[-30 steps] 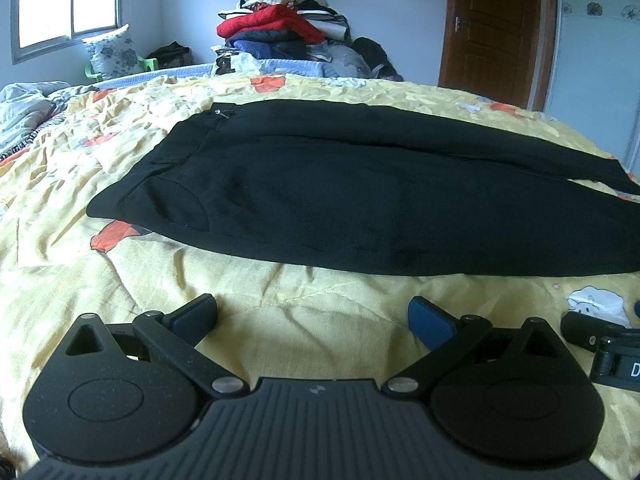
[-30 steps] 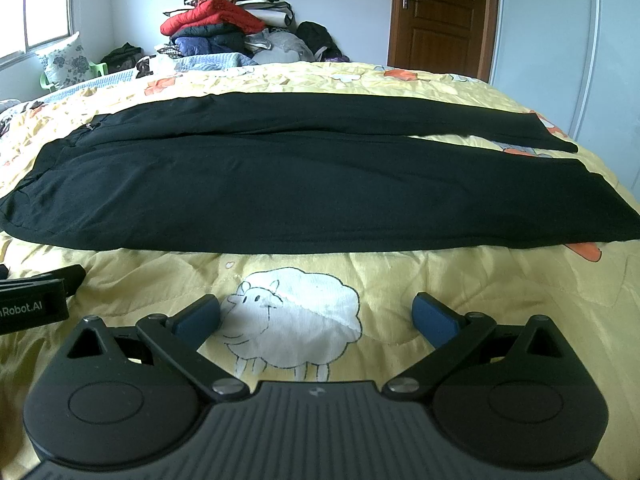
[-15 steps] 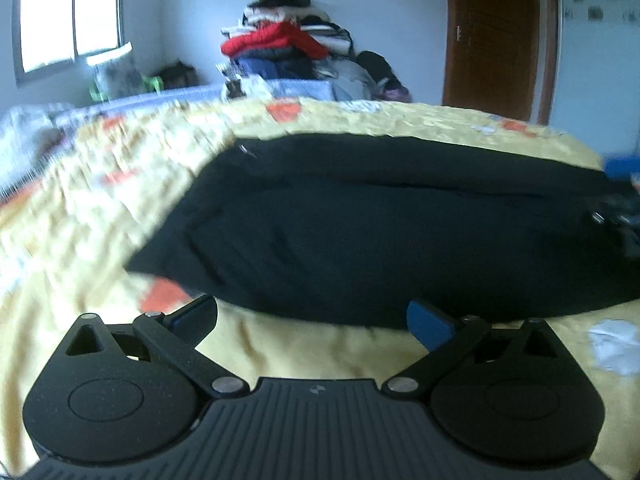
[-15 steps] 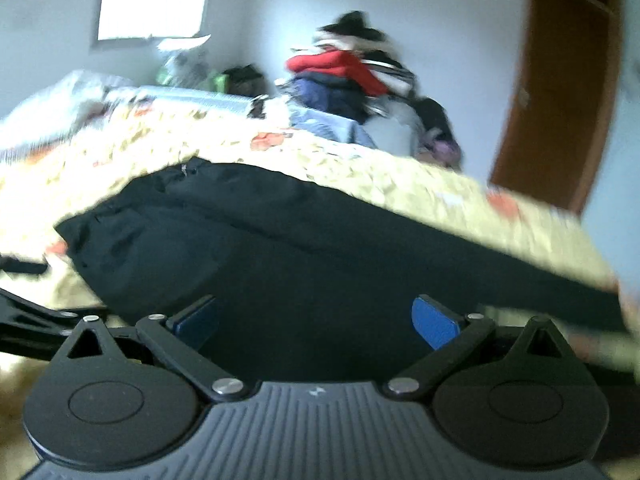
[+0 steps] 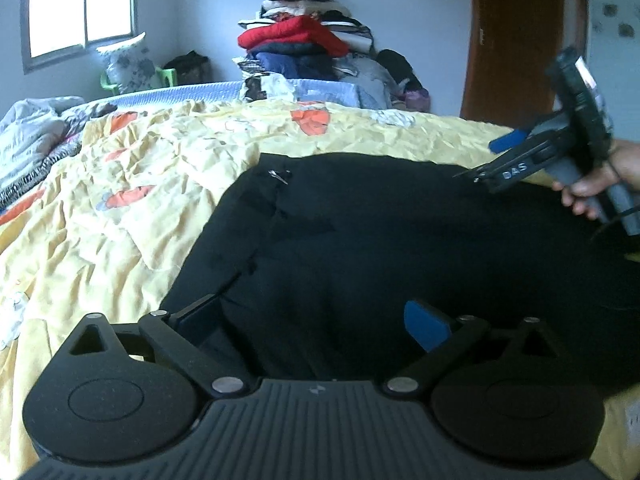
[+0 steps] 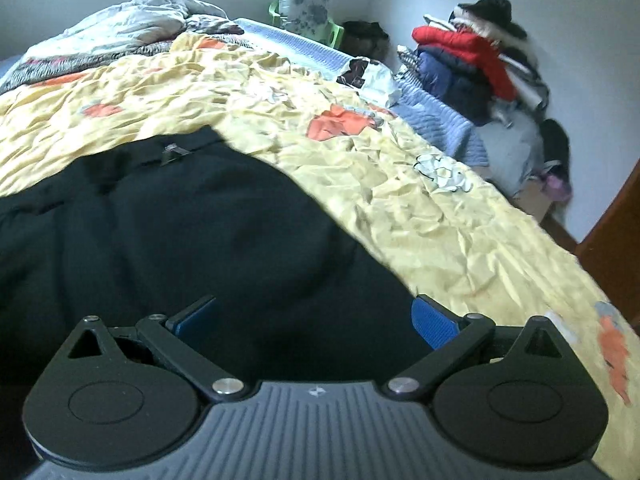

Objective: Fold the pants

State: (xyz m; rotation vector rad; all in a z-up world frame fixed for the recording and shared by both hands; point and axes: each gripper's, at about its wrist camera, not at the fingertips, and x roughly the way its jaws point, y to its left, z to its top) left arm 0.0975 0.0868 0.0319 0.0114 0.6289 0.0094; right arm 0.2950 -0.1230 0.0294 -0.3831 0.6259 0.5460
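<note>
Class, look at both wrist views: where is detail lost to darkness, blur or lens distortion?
Left wrist view: black pants read almost featureless; the right gripper is slightly soft; the window is blown out. Right wrist view: fisheye tilts the yellow bedspread, and the door bends at the edge.

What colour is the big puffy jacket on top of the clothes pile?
The jacket is bright red; the right wrist view shows it best.

One pair of black pants (image 5: pixel 400 232) lies on one bed (image 5: pixel 120 184). Two claws show: the left claw (image 5: pixel 316 320) and the right claw (image 6: pixel 316 320). One hand (image 5: pixel 596 184) shows. One clothes pile (image 5: pixel 308 36), one window (image 5: pixel 80 4), one door (image 5: pixel 524 40), one green chair (image 6: pixel 336 32).
</note>
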